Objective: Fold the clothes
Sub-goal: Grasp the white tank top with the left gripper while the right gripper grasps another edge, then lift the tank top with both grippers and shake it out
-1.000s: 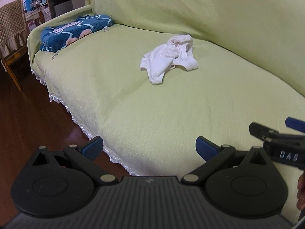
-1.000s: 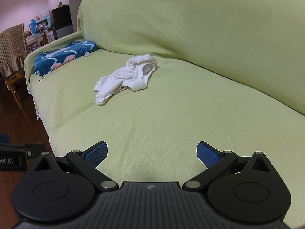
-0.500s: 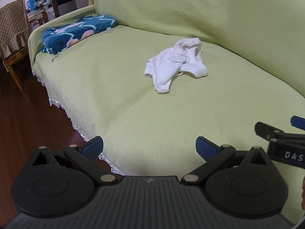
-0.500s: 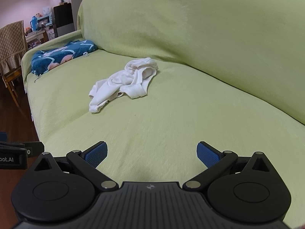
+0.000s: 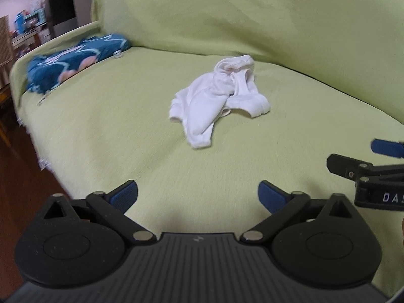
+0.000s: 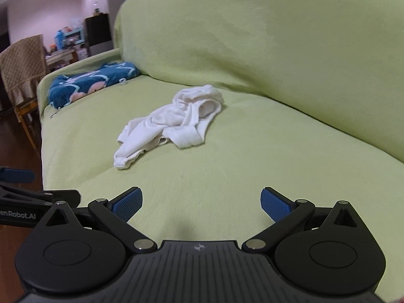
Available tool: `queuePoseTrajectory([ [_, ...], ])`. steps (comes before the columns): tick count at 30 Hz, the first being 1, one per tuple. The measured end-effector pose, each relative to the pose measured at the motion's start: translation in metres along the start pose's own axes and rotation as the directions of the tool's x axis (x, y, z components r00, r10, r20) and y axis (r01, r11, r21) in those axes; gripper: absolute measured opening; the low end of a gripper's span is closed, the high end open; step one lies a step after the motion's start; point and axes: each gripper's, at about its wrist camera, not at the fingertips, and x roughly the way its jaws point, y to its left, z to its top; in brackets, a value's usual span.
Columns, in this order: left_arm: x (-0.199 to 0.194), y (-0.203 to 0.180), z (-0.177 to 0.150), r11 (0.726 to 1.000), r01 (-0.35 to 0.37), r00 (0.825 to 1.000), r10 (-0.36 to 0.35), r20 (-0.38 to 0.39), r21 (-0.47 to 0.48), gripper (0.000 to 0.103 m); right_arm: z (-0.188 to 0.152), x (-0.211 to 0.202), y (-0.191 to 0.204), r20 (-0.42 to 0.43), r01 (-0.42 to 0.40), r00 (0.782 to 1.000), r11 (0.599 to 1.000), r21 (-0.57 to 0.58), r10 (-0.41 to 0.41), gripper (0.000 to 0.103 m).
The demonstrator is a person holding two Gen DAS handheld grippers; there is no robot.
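A crumpled white garment [image 5: 217,101] lies in a heap on the light green sofa seat [image 5: 113,131]; it also shows in the right wrist view [image 6: 171,123]. My left gripper [image 5: 198,195] is open and empty, hovering over the seat's front part, short of the garment. My right gripper [image 6: 202,202] is open and empty, also over the front of the seat, well short of the garment. The right gripper's side shows at the right edge of the left wrist view [image 5: 373,171].
A blue patterned blanket [image 5: 73,61] lies folded at the sofa's far left end, also in the right wrist view [image 6: 91,83]. The sofa back [image 6: 265,38] rises behind. Dark wood floor [image 5: 20,176] lies left. A chair [image 6: 22,68] and cluttered shelves stand beyond.
Both grippers have moved forward and to the right over the sofa seat, closer to the white garment. The jaws have stayed open. The garment has not moved.
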Motion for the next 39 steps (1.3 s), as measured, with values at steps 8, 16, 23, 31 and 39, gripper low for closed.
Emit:
queuePoseTrajectory([
  [8, 0.074, 0.000, 0.014, 0.998, 0.032, 0.999, -0.032, -0.001, 0.054, 0.056, 0.037, 0.081, -0.021, -0.043, -0.147, 0.989, 0.983, -0.109, 0.143, 0.076],
  [16, 0.130, 0.007, 0.032, 0.999, 0.037, 0.999, -0.038, 0.010, 0.024, 0.055, 0.062, 0.147, -0.012, -0.040, -0.209, 0.978, 0.959, -0.190, 0.205, 0.077],
  [23, 0.143, 0.035, 0.038, 0.990, 0.122, 0.992, -0.123, 0.000, -0.076, 0.016, 0.062, 0.185, -0.002, -0.129, -0.293, 0.954, 0.930, -0.221, 0.270, 0.011],
  [31, 0.079, 0.050, 0.034, 0.993, 0.117, 0.992, -0.117, 0.051, 0.003, 0.013, 0.043, 0.077, -0.052, 0.010, -0.267, 0.963, 0.958, -0.108, 0.270, 0.007],
  [39, -0.016, 0.024, -0.037, 0.963, 0.233, 0.972, -0.232, -0.030, 0.134, 0.014, -0.072, -0.116, -0.137, -0.062, -0.094, 0.993, 0.991, 0.091, 0.100, 0.007],
])
